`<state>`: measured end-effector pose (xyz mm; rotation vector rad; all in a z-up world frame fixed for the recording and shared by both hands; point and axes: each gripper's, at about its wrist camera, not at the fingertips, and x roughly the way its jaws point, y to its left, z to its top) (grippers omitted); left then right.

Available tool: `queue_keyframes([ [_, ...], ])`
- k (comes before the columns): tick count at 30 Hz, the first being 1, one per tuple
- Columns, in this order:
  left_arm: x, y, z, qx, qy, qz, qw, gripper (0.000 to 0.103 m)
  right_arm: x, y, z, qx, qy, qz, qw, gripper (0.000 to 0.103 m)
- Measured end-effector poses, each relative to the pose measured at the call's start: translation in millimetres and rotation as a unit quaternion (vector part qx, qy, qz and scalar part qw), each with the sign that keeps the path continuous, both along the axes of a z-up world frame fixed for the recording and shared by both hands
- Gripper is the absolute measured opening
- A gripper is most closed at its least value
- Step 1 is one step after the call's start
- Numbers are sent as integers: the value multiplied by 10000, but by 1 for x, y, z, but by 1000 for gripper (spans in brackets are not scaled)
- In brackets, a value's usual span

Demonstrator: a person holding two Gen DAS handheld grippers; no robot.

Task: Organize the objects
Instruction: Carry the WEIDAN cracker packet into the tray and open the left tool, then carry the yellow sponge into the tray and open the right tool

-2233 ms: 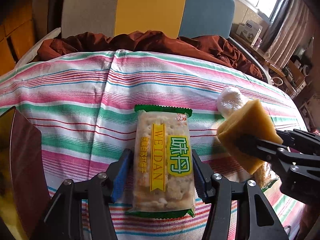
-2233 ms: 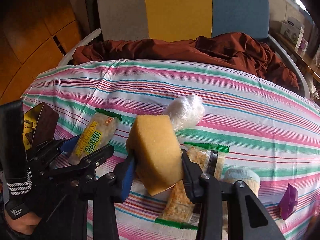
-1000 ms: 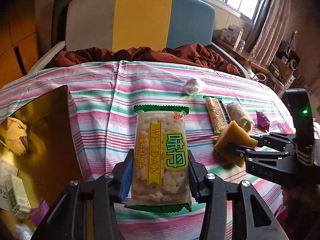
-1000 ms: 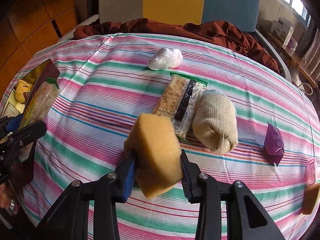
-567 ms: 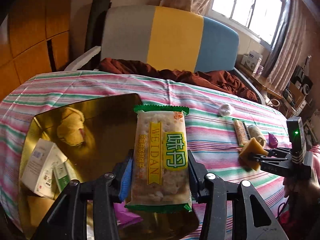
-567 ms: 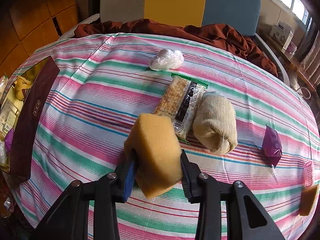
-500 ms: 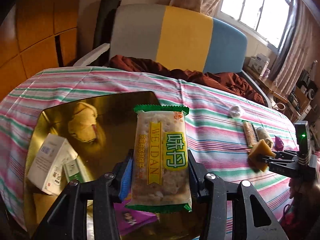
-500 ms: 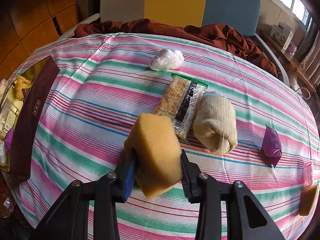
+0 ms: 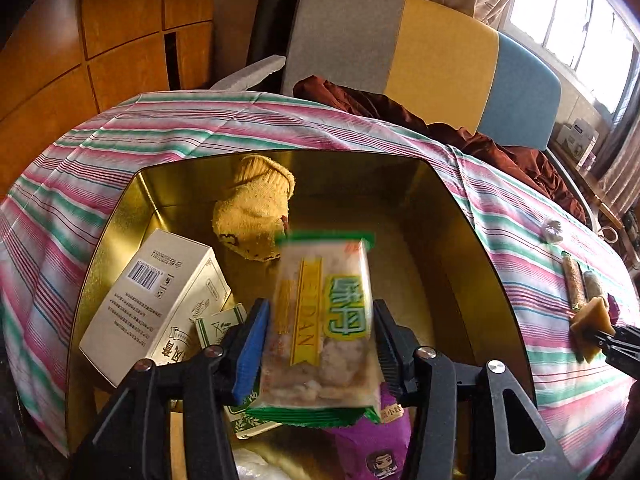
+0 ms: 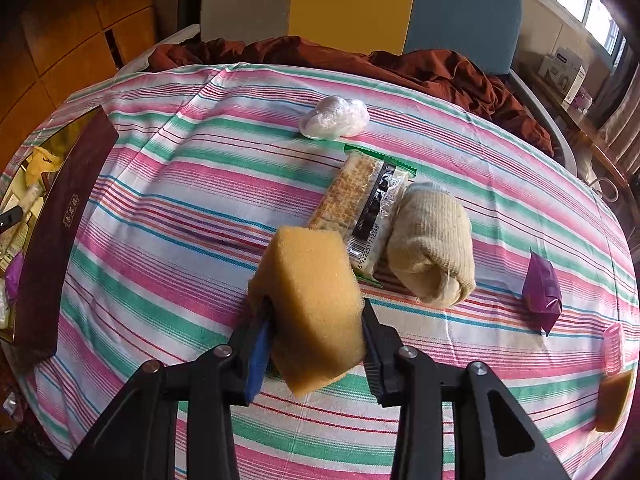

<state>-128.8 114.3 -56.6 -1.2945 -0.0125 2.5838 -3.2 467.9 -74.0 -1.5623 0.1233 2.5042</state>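
My left gripper [image 9: 319,314] hangs over the open gold tin [image 9: 460,240]. Its jaws are opening, and the green and yellow cracker packet [image 9: 324,320] between them is blurred and tilted, with a small gap at each pad. Inside the tin lie a yellow sock [image 9: 252,216], a white carton [image 9: 156,304], a small green-printed box [image 9: 218,320] and a purple packet [image 9: 372,444]. My right gripper [image 10: 316,312] is shut on a yellow sponge [image 10: 312,304] above the striped tablecloth [image 10: 180,208]. The same sponge [image 9: 592,324] shows at the right edge of the left wrist view.
On the cloth lie a second cracker packet [image 10: 360,196], a rolled beige sock [image 10: 432,244], a white plastic wad [image 10: 336,118], a purple packet [image 10: 542,288], a pink item [image 10: 614,344] and another sponge piece [image 10: 612,400]. The tin's maroon side [image 10: 52,240] stands at left. A chair with brown cloth [image 10: 440,68] is behind.
The left gripper has swung from the cloth to above the tin's inside. Its jaws have widened and the cracker packet now looks blurred and loose. The right gripper and sponge have stayed put.
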Motion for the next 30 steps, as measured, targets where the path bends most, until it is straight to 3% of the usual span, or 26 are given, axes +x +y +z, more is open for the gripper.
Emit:
queue_keyframes([
  [15, 22, -5, 30, 62, 654, 161, 9977, 103, -4, -15, -10, 186, -212, 331, 9991, 36],
  [30, 43, -8, 40, -141, 720, 221, 9971, 103, -7, -17, -13, 269, -268, 386, 9985, 35],
])
